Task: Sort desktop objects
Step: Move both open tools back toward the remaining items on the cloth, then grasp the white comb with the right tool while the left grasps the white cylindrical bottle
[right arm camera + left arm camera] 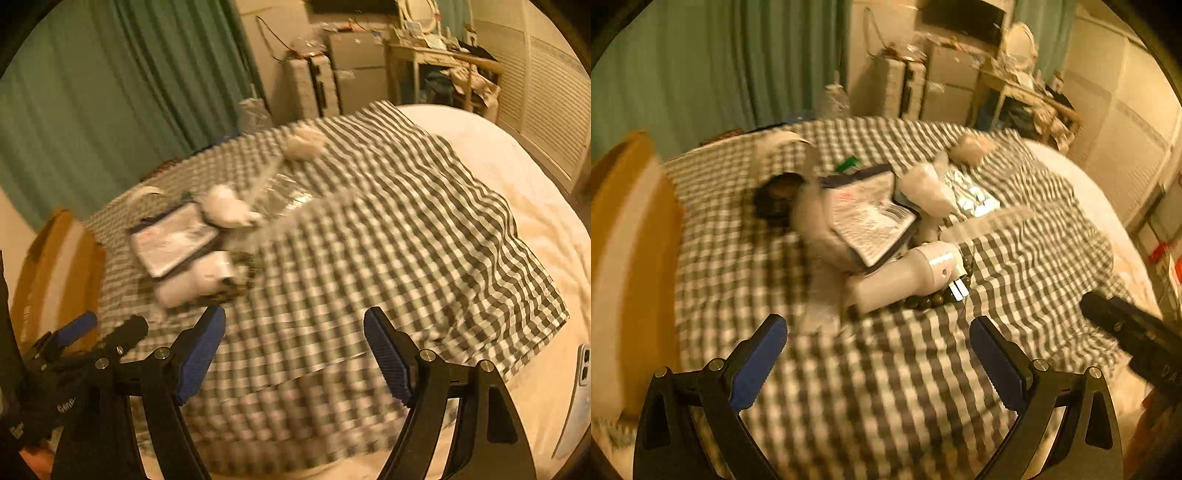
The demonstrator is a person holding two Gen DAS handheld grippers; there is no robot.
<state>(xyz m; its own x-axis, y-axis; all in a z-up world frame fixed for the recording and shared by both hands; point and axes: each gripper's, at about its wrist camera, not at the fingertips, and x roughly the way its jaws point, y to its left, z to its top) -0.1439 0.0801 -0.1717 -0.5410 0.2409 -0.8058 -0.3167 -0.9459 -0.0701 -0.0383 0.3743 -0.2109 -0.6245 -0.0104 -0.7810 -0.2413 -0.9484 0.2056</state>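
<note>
A pile of objects lies on a grey-and-white checked cloth. It holds a white hair-dryer-like device, a printed flat pouch, dark beads, white crumpled plastic, foil blister packs, a green item and a black object. My left gripper is open and hangs above the cloth just short of the device. My right gripper is open over bare cloth, to the right of the pile. The pouch and the device show blurred there.
A brown cardboard box stands at the cloth's left edge. A beige lump lies at the far side. A white phone rests on the cream bedding at right. Green curtains, white drawers and a cluttered desk stand behind.
</note>
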